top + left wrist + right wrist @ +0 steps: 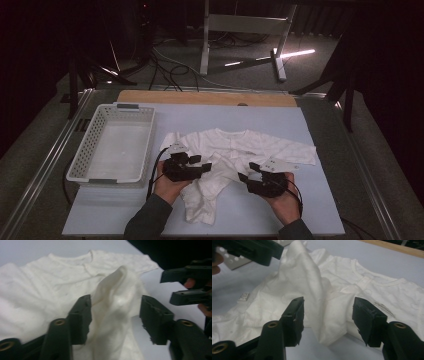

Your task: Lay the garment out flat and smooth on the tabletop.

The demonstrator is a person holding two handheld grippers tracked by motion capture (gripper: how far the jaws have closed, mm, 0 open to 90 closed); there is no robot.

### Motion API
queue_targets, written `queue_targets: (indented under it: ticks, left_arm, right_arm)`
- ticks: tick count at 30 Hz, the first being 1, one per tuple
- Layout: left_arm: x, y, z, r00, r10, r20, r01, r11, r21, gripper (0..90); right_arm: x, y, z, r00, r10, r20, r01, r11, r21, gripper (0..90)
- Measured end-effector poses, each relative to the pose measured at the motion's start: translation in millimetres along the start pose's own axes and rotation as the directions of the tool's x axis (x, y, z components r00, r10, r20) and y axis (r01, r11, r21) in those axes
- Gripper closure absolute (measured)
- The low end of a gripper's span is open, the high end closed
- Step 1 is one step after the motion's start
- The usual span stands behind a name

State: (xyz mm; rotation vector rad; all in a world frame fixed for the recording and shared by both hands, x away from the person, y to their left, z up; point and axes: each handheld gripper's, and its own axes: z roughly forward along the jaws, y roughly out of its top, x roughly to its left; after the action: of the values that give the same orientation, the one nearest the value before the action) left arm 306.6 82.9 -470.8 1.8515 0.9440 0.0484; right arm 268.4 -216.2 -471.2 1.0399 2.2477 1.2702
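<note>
A white baby garment (235, 145) lies spread on the pale blue mat (280, 120), its lower part bunched toward the front. My left gripper (206, 166) stands open at that bunched middle. In the left gripper view a raised fold of the garment (117, 297) stands between its jaws (115, 312), and the pads do not press on it. My right gripper (246, 174) faces it from the right, open too. In the right gripper view a peaked fold of the garment (312, 290) sits between its jaws (328, 317), loose.
A white perforated basket (90, 145) stands empty at the left of the mat. A wooden board edge (205, 97) runs along the mat's far side. Beyond the table are cables and a metal stand (240, 25) on a dark floor.
</note>
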Motion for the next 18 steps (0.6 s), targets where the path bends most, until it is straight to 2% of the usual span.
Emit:
queue_targets:
  ticks: [6,11,15,18]
  left_arm:
    - [-19.0,-3.1,-0.7,0.9969,0.069,0.039,-0.068,0.9976,-0.01,36.7]
    - [-28.8,-6.9,3.3,0.9923,0.099,0.074,-0.101,0.9948,0.018,37.7]
    - [-35.7,-18.9,15.5,0.9875,0.116,0.106,-0.125,0.9882,0.087,41.4]
    - [-37.8,-29.1,26.5,0.9854,0.123,0.117,-0.14,0.9796,0.144,43.3]
  right_arm:
    - [-5.5,-1.0,-6.1,0.9997,0.019,0.017,-0.019,1.0,-0.014,39.6]
    - [-9.2,-2.5,-10.6,0.9993,0.026,0.025,-0.026,0.999,-0.019,39.6]
    - [-12.5,-4.6,-15.2,0.9987,0.037,0.036,-0.036,0.999,-0.025,39.6]
    - [-14.2,-5.2,-17.2,0.9984,0.04,0.04,-0.039,0.999,-0.025,39.6]
